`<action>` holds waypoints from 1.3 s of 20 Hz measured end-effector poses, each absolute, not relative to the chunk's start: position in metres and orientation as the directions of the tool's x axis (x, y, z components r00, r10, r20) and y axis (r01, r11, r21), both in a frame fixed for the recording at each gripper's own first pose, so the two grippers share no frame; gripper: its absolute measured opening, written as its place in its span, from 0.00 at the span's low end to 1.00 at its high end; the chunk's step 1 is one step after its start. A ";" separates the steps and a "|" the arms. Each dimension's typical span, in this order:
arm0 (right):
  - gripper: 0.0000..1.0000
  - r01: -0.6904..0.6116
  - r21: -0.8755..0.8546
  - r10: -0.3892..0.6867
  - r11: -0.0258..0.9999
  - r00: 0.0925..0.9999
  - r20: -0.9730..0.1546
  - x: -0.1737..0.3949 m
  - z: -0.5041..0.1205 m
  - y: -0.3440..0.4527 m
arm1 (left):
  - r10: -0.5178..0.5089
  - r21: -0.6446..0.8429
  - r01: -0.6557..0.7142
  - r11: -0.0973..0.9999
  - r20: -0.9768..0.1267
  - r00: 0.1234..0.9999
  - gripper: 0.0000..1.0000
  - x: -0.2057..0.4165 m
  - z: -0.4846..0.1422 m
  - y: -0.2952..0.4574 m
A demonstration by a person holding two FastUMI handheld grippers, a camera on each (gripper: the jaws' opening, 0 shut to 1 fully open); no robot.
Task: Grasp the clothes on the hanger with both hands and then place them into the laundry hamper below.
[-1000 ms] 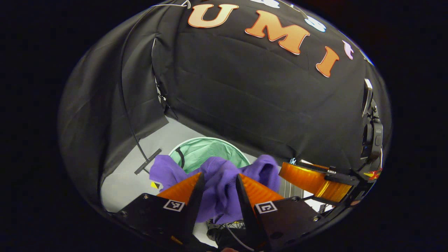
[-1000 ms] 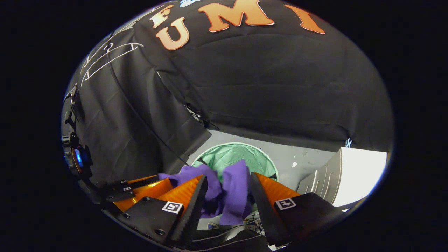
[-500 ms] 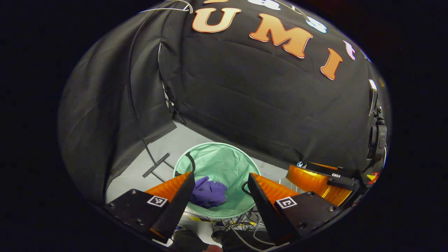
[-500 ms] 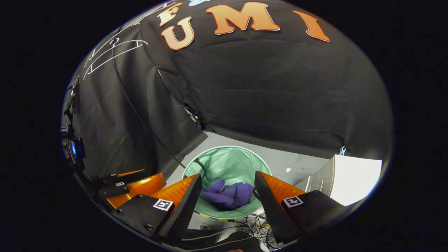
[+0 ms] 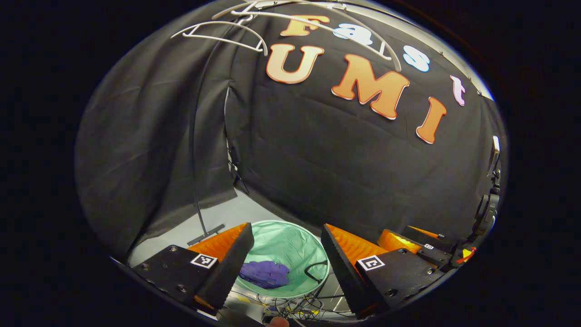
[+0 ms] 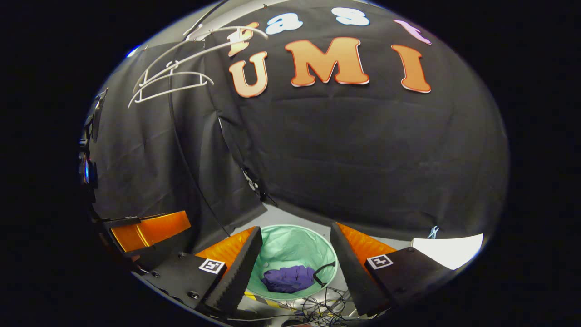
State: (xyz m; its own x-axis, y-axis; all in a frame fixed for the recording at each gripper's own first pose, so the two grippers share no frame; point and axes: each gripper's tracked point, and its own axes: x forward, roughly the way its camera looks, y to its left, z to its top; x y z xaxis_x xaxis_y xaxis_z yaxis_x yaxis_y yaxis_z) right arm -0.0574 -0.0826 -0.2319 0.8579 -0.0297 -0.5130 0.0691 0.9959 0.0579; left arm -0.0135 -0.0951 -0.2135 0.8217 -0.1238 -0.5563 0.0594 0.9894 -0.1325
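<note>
while the fingers of the left gripper [image 5: 287, 254] are spread apart with nothing held, the purple clothes [image 5: 264, 274] are seen crumpled inside the green laundry hamper [image 5: 290, 243] at lower centre. the right gripper [image 6: 296, 254] is likewise parted and empty above the same heap. loose cables [image 6: 317, 306] are noted beside the hamper, and bare white hangers [image 6: 170, 79] at the upper left.

- Both views are being bent strongly by the fisheye lens, straight lines curving toward the rims.
- The booth is being lit dimly and evenly from above.
- Glare is being thrown off a white panel [image 6: 449, 250].
- The edges are being softened slightly.
</note>
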 end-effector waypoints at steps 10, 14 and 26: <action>0.97 0.156 0.070 -0.135 0.985 0.962 -0.239 -0.141 -0.063 -0.052 | -0.142 -0.084 0.127 0.988 -0.216 0.966 0.91 -0.058 -0.041 -0.053; 0.94 0.149 0.050 -0.142 0.988 0.984 -0.110 -0.190 0.012 -0.010 | -0.127 -0.082 0.116 0.990 -0.141 0.982 0.91 -0.108 0.008 -0.021; 0.97 0.128 -0.001 -0.128 0.992 0.991 -0.045 -0.314 0.039 0.024 | -0.086 -0.064 0.085 0.994 -0.018 0.996 0.91 -0.228 0.059 0.025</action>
State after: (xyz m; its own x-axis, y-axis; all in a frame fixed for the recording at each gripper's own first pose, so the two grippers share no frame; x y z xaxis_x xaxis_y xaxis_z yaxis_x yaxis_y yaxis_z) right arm -0.3136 0.0245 0.0392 0.9907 -0.1284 -0.0447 0.1285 0.9917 -0.0011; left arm -0.2282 0.0252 0.0589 0.9961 -0.0862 -0.0177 0.0849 0.9943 -0.0639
